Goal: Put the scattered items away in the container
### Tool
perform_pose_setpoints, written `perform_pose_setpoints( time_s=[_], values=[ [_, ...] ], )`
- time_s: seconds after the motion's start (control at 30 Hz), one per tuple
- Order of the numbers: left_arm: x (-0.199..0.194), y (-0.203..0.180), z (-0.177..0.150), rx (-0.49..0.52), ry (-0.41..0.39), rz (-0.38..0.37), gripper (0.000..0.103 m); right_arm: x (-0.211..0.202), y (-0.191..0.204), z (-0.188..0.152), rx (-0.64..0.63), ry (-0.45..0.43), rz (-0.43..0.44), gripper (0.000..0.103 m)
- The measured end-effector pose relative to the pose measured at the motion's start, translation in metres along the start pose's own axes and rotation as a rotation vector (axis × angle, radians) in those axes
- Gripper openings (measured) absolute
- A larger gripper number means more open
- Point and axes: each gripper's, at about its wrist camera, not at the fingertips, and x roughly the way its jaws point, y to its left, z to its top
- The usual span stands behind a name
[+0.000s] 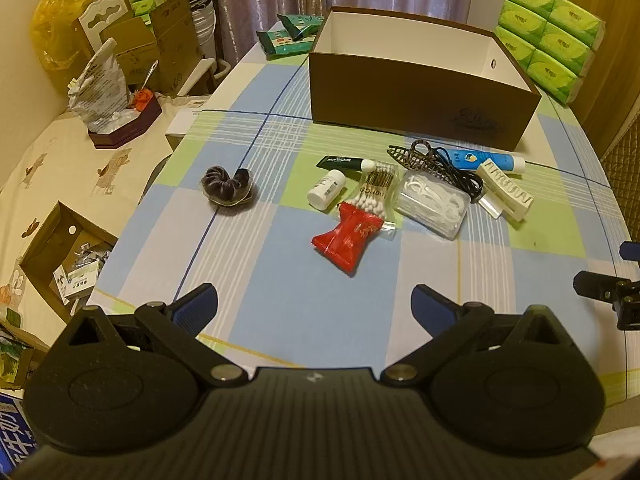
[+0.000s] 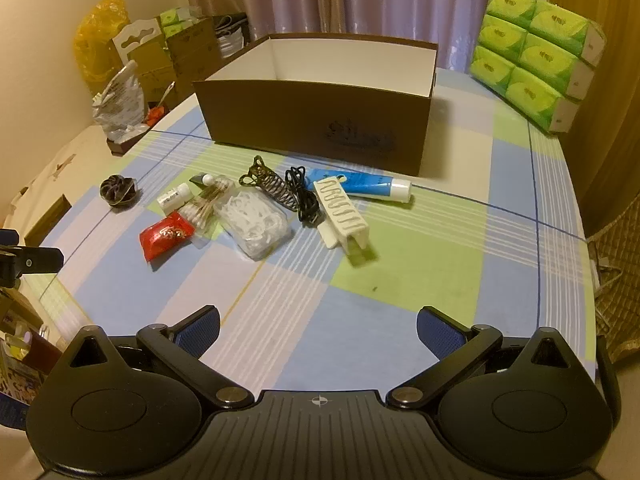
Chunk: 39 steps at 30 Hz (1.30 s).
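Observation:
A brown box (image 1: 416, 92) (image 2: 316, 116) with a white inside stands open at the far side of the checked tablecloth. In front of it lie a dark scrunchie (image 1: 227, 186) (image 2: 119, 192), a red packet (image 1: 347, 238) (image 2: 166, 236), a bag of cotton swabs (image 1: 374, 196) (image 2: 204, 208), a small white bottle (image 1: 326, 190) (image 2: 174, 197), a clear case of white floss picks (image 1: 434, 204) (image 2: 254, 224), a patterned hair clip (image 1: 416, 154) (image 2: 266, 184), a black cable (image 1: 460, 176) (image 2: 302, 196), a blue tube (image 1: 486, 160) (image 2: 360, 184) and a white hair claw (image 1: 506, 192) (image 2: 342, 216). My left gripper (image 1: 314, 306) and right gripper (image 2: 318, 330) hover open near the table's front, nothing between their fingers.
Green tissue packs (image 1: 552, 36) (image 2: 536, 56) are stacked at the back right. Teal packets (image 1: 292, 34) lie behind the box on the left. Cardboard boxes and bags (image 1: 132, 48) crowd the left side. An open carton (image 1: 64, 256) sits below the table's left edge.

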Motion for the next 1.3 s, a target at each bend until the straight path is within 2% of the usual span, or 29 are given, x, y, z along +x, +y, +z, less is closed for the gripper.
perform_pose_setpoints(
  time_s=[1.3],
  values=[
    [0.011, -0.017, 0.008, 0.026, 0.017, -0.031, 0.102, -0.003, -0.01, -0.002, 0.028, -0.007, -0.024, 0.101]
  ],
)
